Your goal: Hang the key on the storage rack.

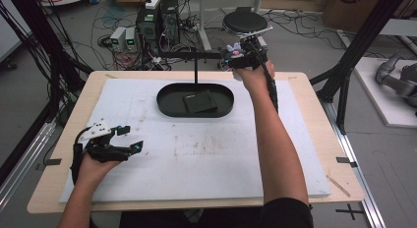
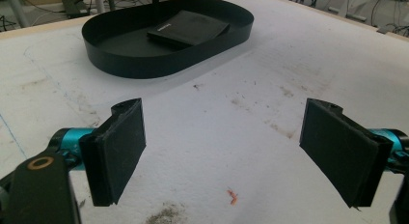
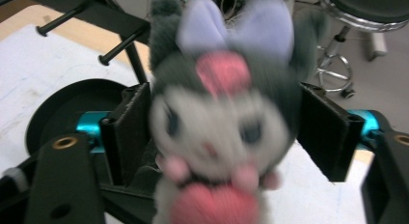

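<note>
White foam sheeting (image 1: 206, 154) covers the wooden table, with cables and computer boxes on the floor beyond. Near the far edge sits a black oval tray (image 1: 169, 106) holding a flat black wallet (image 1: 200, 101); a black rack with pegs (image 1: 189, 55) rises behind it. The right gripper (image 1: 231, 55) is raised over the table's far edge beside the rack, its jaws clamped on a grey plush toy (image 3: 224, 118) with a lilac bow. The left gripper (image 1: 129, 138) hovers low over the foam at the near left, jaws spread wide and holding nothing.
</note>
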`<action>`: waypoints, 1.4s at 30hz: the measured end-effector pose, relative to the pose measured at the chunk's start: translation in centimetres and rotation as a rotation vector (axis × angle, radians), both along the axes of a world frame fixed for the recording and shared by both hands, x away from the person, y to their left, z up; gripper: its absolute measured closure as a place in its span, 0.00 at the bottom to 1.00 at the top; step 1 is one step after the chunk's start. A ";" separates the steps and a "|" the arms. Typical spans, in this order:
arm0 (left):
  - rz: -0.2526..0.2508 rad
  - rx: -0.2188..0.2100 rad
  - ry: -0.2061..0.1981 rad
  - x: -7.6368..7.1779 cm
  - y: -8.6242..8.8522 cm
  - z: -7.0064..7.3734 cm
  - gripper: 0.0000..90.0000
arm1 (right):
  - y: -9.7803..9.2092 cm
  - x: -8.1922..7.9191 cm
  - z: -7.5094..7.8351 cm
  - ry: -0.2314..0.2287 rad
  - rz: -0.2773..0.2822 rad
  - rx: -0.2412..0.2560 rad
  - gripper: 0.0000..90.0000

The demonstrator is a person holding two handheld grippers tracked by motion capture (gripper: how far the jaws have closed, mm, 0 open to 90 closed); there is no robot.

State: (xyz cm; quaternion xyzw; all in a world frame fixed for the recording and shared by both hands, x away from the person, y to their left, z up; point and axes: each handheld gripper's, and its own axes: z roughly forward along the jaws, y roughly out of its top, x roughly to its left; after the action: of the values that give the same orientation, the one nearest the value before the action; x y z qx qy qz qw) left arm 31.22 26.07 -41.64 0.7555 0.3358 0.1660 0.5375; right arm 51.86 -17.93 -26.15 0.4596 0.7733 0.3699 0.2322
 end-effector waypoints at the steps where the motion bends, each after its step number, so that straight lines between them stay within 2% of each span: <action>1: 0.002 -0.003 0.000 0.0 0.0 0.0 0.18 | -0.1 -0.1 0.0 -0.010 -0.003 0.010 0.26; 3: 0.005 -0.003 -0.001 0.0 0.1 0.0 0.18 | -0.3 -0.2 0.1 -0.019 -0.007 0.009 0.24; 6: 0.006 -0.008 -0.002 0.0 0.2 0.0 0.18 | -0.6 -0.4 0.1 -0.009 -0.007 0.015 0.24; 12: 0.008 0.011 0.007 0.1 0.2 -0.2 0.18 | -1.3 -1.4 -0.5 -0.008 0.002 0.033 0.23; 23: 0.004 0.022 0.007 0.0 0.0 -0.3 0.18 | -2.6 -4.1 -1.0 0.014 0.055 -0.014 0.22; 27: 0.013 0.017 -0.001 -0.1 0.2 -0.1 0.18 | -3.2 -5.4 -0.8 0.018 0.079 -0.052 0.22; 30: 0.017 0.015 -0.002 -0.1 0.3 -0.1 0.18 | -3.7 -6.5 -0.7 0.008 0.096 -0.044 0.22; 32: 0.016 0.014 -0.001 -0.1 0.2 -0.2 0.18 | -4.2 -7.3 -1.1 -0.010 0.111 -0.033 0.22; 34: 0.014 0.017 -0.003 -0.1 0.2 -0.1 0.18 | -4.8 -7.9 -1.6 0.003 0.114 -0.041 0.22; 37: 0.011 0.020 -0.002 -0.1 0.0 -0.2 0.18 | -5.6 -8.9 -2.8 0.007 0.122 -0.023 0.22; 38: 0.012 0.025 0.002 -0.1 0.0 -0.2 0.18 | -5.9 -9.1 -3.2 0.022 0.120 -0.030 0.22; 40: 0.016 0.025 0.005 -0.1 0.0 -0.4 0.18 | -6.5 -9.7 -4.0 0.017 0.120 -0.038 0.22; 41: 0.015 0.026 0.006 -0.1 0.0 -0.4 0.18 | -6.8 -9.9 -4.3 0.039 0.119 -0.048 0.22; 42: 0.016 0.027 0.006 -0.1 0.0 -0.4 0.18 | -7.0 -10.2 -4.6 0.032 0.119 -0.053 0.22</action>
State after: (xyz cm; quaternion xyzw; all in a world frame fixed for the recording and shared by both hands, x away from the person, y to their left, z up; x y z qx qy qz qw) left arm 31.16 26.12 -42.07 0.7605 0.3411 0.1723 0.5250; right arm 41.67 -24.98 -30.80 0.4123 0.8125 0.3550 0.2094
